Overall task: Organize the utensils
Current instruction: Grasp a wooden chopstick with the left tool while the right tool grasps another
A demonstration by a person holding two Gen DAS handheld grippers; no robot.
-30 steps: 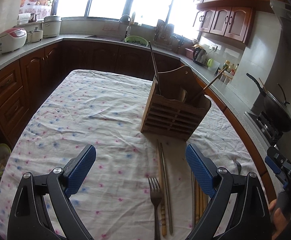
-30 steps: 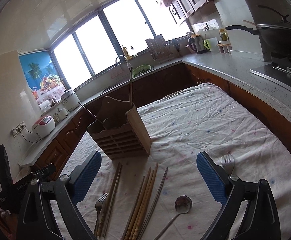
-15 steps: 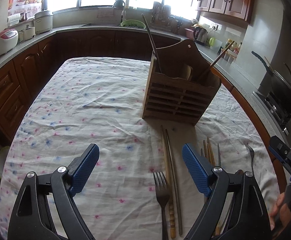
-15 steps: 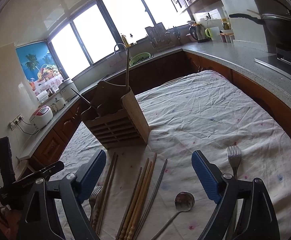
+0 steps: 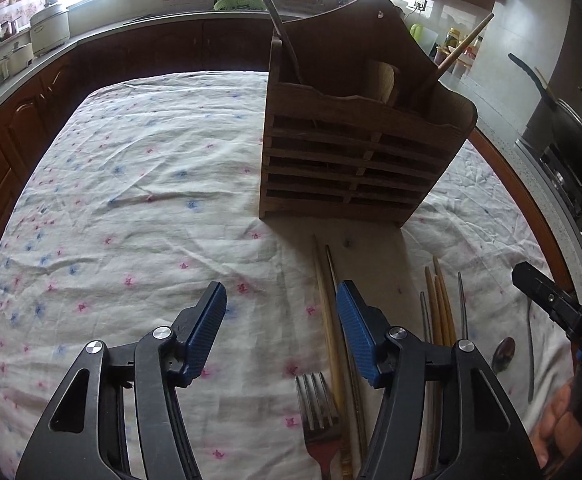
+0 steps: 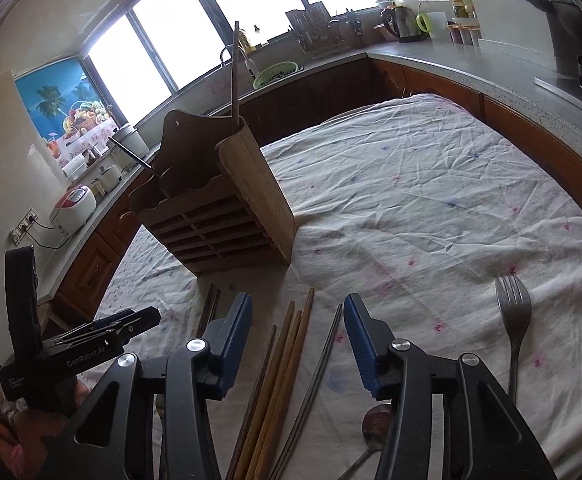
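A slatted wooden utensil holder [image 5: 355, 148] [image 6: 219, 204] stands on the floral tablecloth, with a few long handles sticking out of it. In front of it lie a fork [image 5: 317, 412], a chopstick pair [image 5: 329, 312], more wooden chopsticks [image 6: 291, 344], metal chopsticks [image 6: 323, 356], a spoon [image 6: 375, 420] and a second fork [image 6: 513, 308]. My left gripper [image 5: 281, 300] hovers low over the cloth with its jaws closing. The first fork and the pair lie by its right finger, untouched. My right gripper [image 6: 297, 312] is also closing above the wooden and metal chopsticks, and its pads press nothing.
The table [image 6: 431, 184] is ringed by dark wooden cabinets and a grey counter [image 6: 491, 76]. On the counter are a rice cooker [image 6: 73, 204], a kettle [image 6: 397, 24] and a green colander [image 6: 275, 72]. A wok [image 5: 571, 140] sits on the stove at the right.
Both grippers have come down and forward toward the utensils in front of the holder. The jaws of each have narrowed markedly. Nothing on the cloth has shifted.
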